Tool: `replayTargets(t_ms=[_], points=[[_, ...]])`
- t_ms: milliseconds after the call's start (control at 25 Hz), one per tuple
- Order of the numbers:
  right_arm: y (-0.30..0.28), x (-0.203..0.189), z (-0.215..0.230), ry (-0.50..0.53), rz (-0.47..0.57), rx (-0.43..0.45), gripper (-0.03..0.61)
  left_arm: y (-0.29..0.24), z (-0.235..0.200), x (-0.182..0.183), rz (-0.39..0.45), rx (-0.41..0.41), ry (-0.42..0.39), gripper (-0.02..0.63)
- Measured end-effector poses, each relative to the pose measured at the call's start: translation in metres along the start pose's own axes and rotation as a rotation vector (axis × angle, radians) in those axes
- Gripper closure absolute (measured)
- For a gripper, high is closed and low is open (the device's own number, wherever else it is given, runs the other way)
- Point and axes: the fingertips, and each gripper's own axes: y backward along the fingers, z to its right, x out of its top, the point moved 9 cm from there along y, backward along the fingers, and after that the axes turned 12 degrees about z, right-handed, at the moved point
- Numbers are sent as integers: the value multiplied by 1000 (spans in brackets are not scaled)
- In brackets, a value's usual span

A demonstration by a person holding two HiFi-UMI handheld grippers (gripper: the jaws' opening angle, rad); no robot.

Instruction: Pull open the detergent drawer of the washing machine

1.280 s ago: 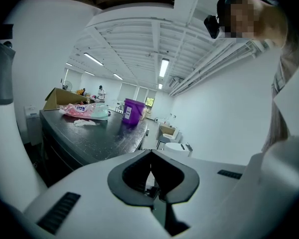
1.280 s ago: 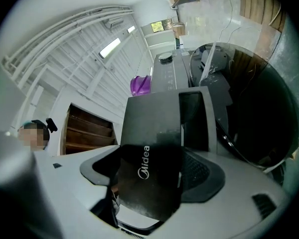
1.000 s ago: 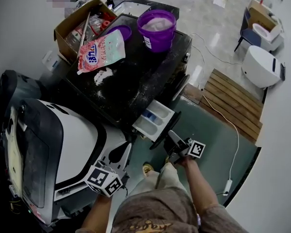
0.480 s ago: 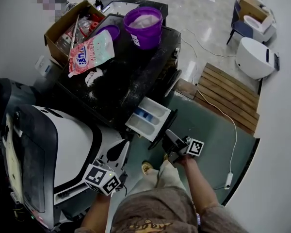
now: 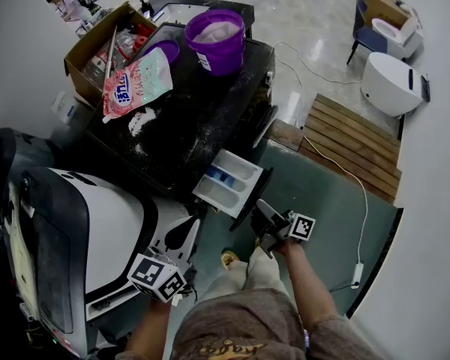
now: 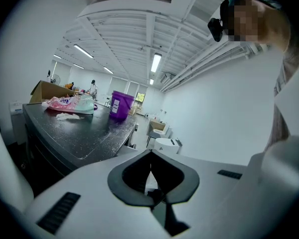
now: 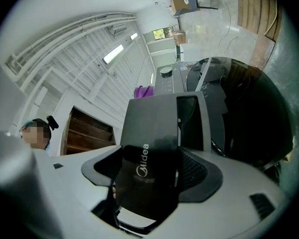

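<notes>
The washing machine (image 5: 195, 118) has a black top, and its detergent drawer (image 5: 229, 177) stands pulled out, showing white compartments with a blue insert. My right gripper (image 5: 261, 213) holds the drawer's black front panel (image 7: 154, 118), the one with the brand logo. The panel fills the gap of the right gripper (image 7: 150, 152), whose jaws are closing on it. My left gripper (image 5: 187, 232) hangs lower left, away from the drawer and beside a white machine. In the left gripper view the left gripper (image 6: 150, 156) is shut with nothing in it.
A purple bucket (image 5: 214, 40), a pink detergent bag (image 5: 135, 81) and spilled powder lie on the washer's top. A cardboard box (image 5: 94, 43) stands behind it. A white machine (image 5: 97, 231) is at the left. A wooden pallet (image 5: 352, 152), a cable (image 5: 364, 223) and a white appliance (image 5: 394, 85) are to the right.
The head view has shifted slightly, so everything sits a little left in the picture. The drawer stays out and the right gripper stays on its front panel. The left gripper has not moved.
</notes>
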Motion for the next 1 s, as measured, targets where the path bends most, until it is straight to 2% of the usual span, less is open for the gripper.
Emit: replayTargets(t_ms=[160,280,640,840,1000], points=[[7,4,-4,38,0,-15,249,-2,0,-1,-7,-10,3,591],[15,14,-18,117,-2,-44,242,-6,2,1,-5,-22,1,592],[28,54,-101,323,23,-49,242,-15,12,21,37,-80,6,591],[25,59,-147,424,4,-52,245,-14,15,35,62,-108,15,591],[24,58,-178,502,-23,-103,242,-9,10,38,64,-129,0,591]])
